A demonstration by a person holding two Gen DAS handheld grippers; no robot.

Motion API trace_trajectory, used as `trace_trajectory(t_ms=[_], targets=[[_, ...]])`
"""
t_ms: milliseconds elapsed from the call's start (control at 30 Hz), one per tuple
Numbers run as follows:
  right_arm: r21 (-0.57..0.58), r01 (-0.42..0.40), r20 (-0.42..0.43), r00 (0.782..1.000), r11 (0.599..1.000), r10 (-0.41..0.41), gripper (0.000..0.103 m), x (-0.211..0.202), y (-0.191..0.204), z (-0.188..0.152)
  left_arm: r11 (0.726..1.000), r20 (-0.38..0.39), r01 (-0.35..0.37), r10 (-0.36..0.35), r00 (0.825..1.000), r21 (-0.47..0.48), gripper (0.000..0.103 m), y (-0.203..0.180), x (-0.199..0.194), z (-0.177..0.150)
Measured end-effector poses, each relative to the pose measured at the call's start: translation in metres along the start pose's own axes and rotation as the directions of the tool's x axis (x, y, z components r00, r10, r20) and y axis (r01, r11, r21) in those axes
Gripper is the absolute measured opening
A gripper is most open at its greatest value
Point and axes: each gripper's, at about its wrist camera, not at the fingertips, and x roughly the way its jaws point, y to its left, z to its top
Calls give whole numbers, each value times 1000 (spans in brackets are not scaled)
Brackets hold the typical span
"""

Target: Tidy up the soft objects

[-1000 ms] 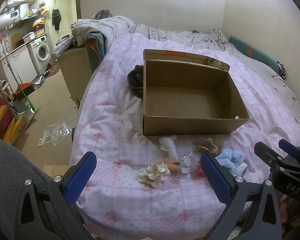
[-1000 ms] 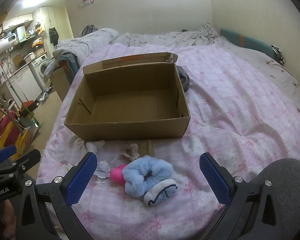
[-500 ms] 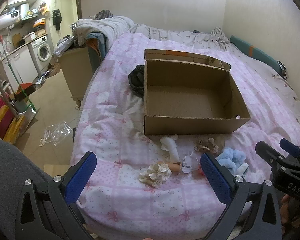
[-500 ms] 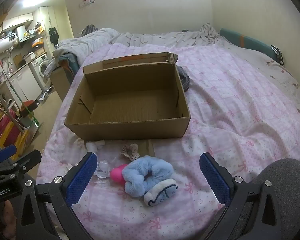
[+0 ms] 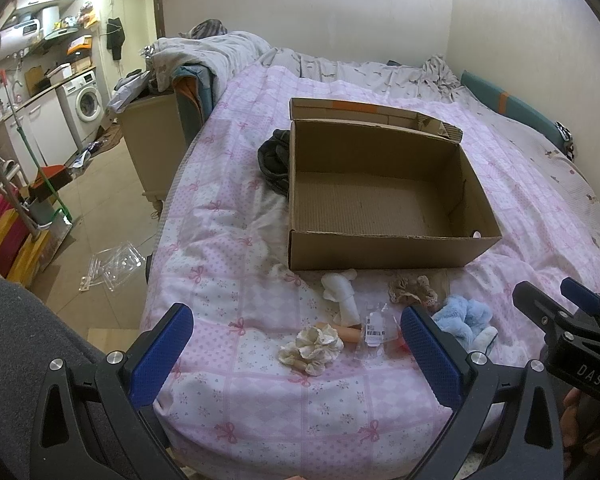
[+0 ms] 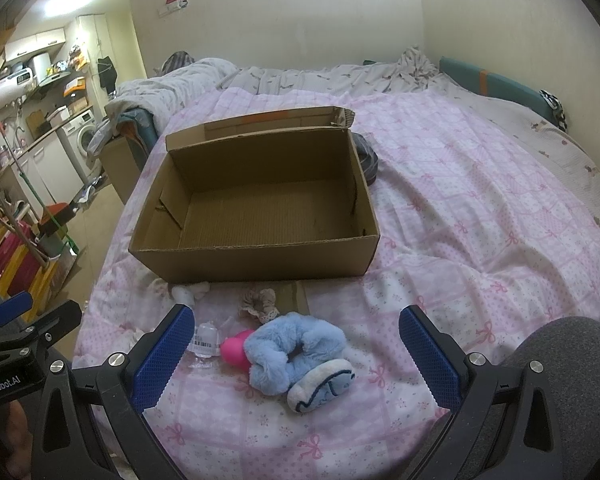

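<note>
Wide bed (image 5: 260,208) under a pink patchwork quilt with bow prints, filling most of both views; crumpled grey bedding heaped along its far edge by the wall. Kitchen corner with a washing machine (image 5: 87,100) well off to the left, across a tiled floor.

Open cardboard box (image 5: 384,248) on the quilt near the middle of the bed, flaps up at the back, nothing visible on its corrugated floor. Dark bundle of cloth (image 5: 274,160) touching the box's far left side.

Left gripper (image 5: 296,344) hovering over the near edge of the bed, blue-padded fingers (image 5: 162,354) spread wide, nothing between them. Right gripper (image 6: 296,346) beside it at a similar height, fingers (image 6: 428,360) likewise far apart, gripping nothing.

Soft items scattered in a loose row on the quilt just in front of the box's near wall. Fluffy blue scrunchie (image 6: 296,346) furthest right, a white-and-blue plush piece (image 6: 320,386) touching its near side. Pink rounded object (image 6: 236,350) pressed against the scrunchie's left. Beige lacy scrunchie (image 6: 260,302) just behind, close to the box. Clear plastic packet with a barcode label (image 5: 374,330) left of the pink object. Cream ruffled scrunchie (image 5: 312,346) nearest the bed's edge. White folded fabric piece (image 5: 342,294) close to the box wall.
</note>
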Motion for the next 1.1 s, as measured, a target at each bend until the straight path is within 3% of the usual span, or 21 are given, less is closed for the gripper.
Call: trace_trajectory(t_ms=[1100], targets=[[3,-7,4,1000,1000,7,103,-3,-1,0,1000,-2,-1,1,1000,1,103,0,0,0]])
